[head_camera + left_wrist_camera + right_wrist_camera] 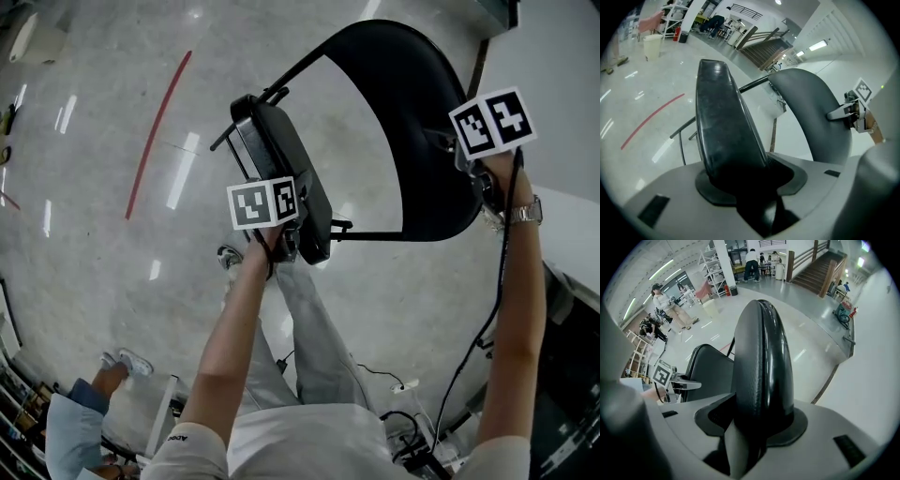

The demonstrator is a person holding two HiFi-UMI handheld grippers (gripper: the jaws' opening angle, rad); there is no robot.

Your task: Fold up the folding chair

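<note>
While the left gripper (743,190) pinches the edge of the folding chair's (403,112) seat (722,126), which tilts up ahead of it, the right gripper (757,430) is clamped on the backrest (761,362) rim, off to its right. The chair seems half folded; its legs are mostly hidden.

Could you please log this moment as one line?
folding chair: partly folded | left hand-held gripper: shut on seat | right hand-held gripper: shut on backrest

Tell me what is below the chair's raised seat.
Below the seat, shiny grey floor and the person's shoe show. The patch of floor straight beneath it is covered by the seat itself.
</note>
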